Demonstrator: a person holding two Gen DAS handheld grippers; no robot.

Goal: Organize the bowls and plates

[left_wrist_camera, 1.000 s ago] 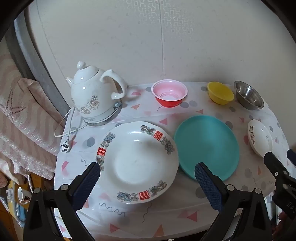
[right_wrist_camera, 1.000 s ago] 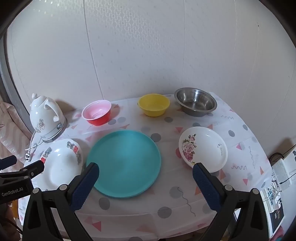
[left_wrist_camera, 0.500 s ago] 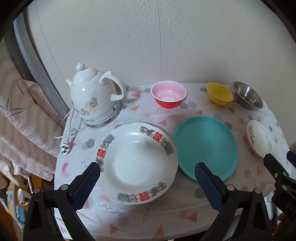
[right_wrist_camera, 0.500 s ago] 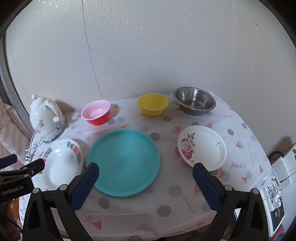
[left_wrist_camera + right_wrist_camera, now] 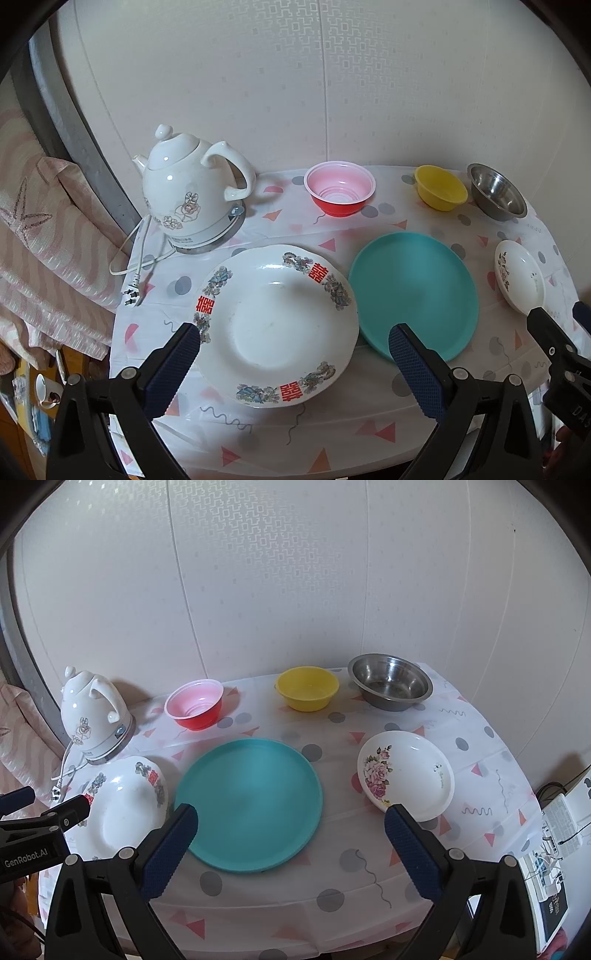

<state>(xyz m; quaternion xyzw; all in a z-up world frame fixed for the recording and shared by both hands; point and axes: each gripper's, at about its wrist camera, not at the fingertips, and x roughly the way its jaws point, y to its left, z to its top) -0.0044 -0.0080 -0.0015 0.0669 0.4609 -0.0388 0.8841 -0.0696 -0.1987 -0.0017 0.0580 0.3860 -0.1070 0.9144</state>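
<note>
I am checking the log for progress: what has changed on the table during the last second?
Almost nothing. The left gripper and right gripper, both open and empty, only drifted slightly; neither touched anything. The large white plate, teal plate, floral dish and the three bowls kept their places.

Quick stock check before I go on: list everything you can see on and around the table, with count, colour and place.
Large plate: 1, white with red and floral rim, front left.
Flat plate: 1, teal, front centre.
Small dish: 1, white with pink roses, front right.
Plastic bowl: 1, red outside, pink inside, back left.
Yellow bowl: 1, yellow, back centre.
Metal bowl: 1, steel, back right.
Kettle: 1, white, far left, on its base.
Plug: 1, white, lying loose at the table's left edge.
Tablecloth: 1, white with dots and triangles.
Left gripper: open, empty.
Right gripper: open, empty.
</note>
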